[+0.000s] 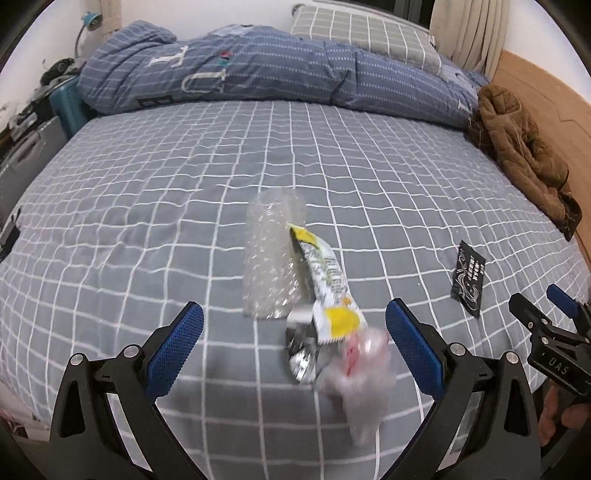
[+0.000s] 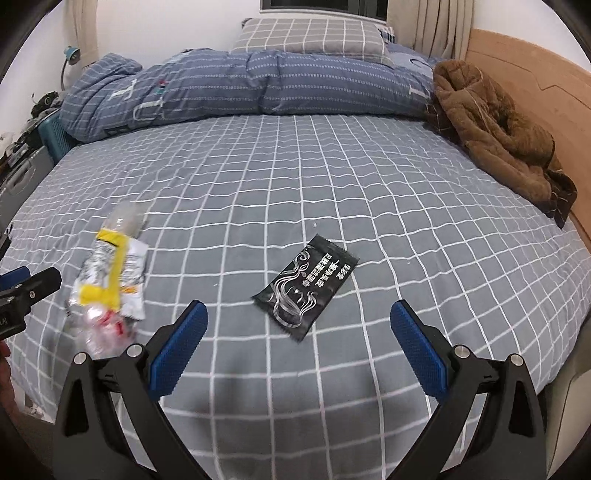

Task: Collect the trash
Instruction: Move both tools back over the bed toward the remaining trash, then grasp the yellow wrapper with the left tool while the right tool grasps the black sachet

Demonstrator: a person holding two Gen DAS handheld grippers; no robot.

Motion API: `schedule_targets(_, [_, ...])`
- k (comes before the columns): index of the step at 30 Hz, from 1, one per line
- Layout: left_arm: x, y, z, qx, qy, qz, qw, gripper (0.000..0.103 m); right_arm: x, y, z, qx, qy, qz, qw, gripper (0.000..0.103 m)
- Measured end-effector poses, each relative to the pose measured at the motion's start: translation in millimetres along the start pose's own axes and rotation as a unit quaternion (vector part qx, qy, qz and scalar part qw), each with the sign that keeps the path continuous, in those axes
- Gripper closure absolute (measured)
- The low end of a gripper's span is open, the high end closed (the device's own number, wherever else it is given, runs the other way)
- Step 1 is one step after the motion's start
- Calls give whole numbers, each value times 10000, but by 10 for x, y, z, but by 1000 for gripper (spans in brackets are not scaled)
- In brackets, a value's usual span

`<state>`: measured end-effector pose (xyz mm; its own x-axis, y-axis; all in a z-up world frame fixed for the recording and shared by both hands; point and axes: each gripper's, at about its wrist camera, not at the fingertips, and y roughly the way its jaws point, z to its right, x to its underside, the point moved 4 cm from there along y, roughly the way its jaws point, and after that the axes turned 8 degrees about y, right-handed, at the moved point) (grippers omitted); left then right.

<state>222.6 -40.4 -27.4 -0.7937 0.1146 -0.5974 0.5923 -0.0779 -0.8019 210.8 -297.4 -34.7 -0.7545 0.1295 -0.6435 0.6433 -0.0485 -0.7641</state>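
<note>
A loose pile of trash lies on the grey checked bed: a clear bubble-wrap piece (image 1: 272, 254), a white and yellow snack wrapper (image 1: 330, 282) and a blurred clear plastic bag (image 1: 364, 373) with red print. My left gripper (image 1: 293, 336) is open, its fingers on either side of the pile. A black sachet (image 1: 468, 277) lies to the right. In the right wrist view the black sachet (image 2: 306, 288) lies just ahead of my open, empty right gripper (image 2: 298, 332). The pile (image 2: 110, 280) shows at the left.
A folded blue quilt (image 2: 251, 85) and a checked pillow (image 2: 310, 35) lie at the far end of the bed. A brown jacket (image 2: 495, 133) sits by the wooden headboard (image 2: 535, 74) on the right. A teal box (image 1: 64, 99) and clutter stand off the bed's left side.
</note>
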Motion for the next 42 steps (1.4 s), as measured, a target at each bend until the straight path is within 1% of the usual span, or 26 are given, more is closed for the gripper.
schedule_targets(2, [-50, 103, 30, -1, 48, -75, 10000, 7, -31, 124, 22, 25, 5, -57, 10000, 8])
schedule_targets(4, [-97, 216, 71, 107, 48, -128, 9998, 11, -56, 229, 45, 46, 37, -118, 9999, 8])
schedule_targets(7, [-123, 366, 134, 150, 140, -258, 9995, 20, -85, 406, 86, 85, 95, -226, 9997, 8])
schedule_targets(10, [-115, 489, 196, 203, 177, -387, 9989, 24, -94, 558, 120, 127, 126, -341, 9993, 11])
schedule_targets(12, [-111, 567, 234, 269, 184, -472, 9984, 32, -105, 673, 145, 166, 190, -437, 9987, 13])
schedule_targets(13, [-110, 600, 248, 277, 180, -512, 9981, 34, -109, 721, 153, 164, 222, -478, 9985, 13])
schedule_targets(15, [-109, 657, 270, 293, 198, -586, 9977, 48, -123, 823, 175, 190, 293, -563, 9978, 16])
schedule_targets(17, [-109, 705, 279, 325, 165, -648, 9972, 55, -132, 937, 212, 205, 434, -703, 9964, 21])
schedule_targets(18, [-111, 724, 284, 340, 151, -668, 9971, 62, -134, 979, 226, 210, 489, -764, 9957, 25])
schedule_targets(19, [-112, 740, 293, 367, 147, -686, 9969, 66, -137, 1014, 238, 206, 534, -814, 9950, 27])
schedule_targets(20, [-112, 753, 304, 391, 162, -703, 9966, 73, -136, 1049, 252, 216, 577, -865, 9944, 28])
schedule_targets(21, [-109, 769, 322, 412, 198, -725, 9963, 80, -131, 1093, 268, 233, 630, -928, 9934, 31])
schedule_targets(22, [-108, 782, 338, 432, 223, -737, 9961, 81, -130, 1115, 273, 219, 661, -967, 9929, 33])
schedule_targets(25, [-120, 808, 364, 456, 220, -739, 9960, 86, -94, 1205, 279, 113, 788, -1138, 9903, 43])
schedule_targets(26, [-124, 810, 366, 462, 215, -734, 9960, 86, -90, 1221, 279, 69, 827, -1162, 9897, 48])
schedule_targets(27, [-131, 813, 369, 462, 216, -728, 9960, 87, -85, 1238, 278, -5, 888, -1187, 9889, 57])
schedule_targets(29, [-146, 823, 374, 455, 215, -721, 9961, 88, -88, 1251, 263, -16, 894, -1198, 9888, 64])
schedule_targets(30, [-151, 827, 375, 453, 220, -721, 9961, 88, -90, 1256, 253, 6, 858, -1188, 9892, 70])
schedule_targets(32, [-165, 828, 379, 435, 226, -706, 9963, 88, -91, 1273, 259, -17, 896, -1204, 9887, 78])
schedule_targets(33, [-169, 828, 380, 439, 224, -699, 9963, 89, -89, 1278, 268, -30, 938, -1210, 9882, 84])
schedule_targets(36, [-178, 833, 381, 437, 225, -686, 9964, 89, -74, 1299, 304, -196, 1041, -1257, 9864, 90])
schedule_targets(42, [-197, 822, 380, 429, 198, -666, 9967, 89, -75, 1235, 309, -217, 1001, -1164, 9879, 92])
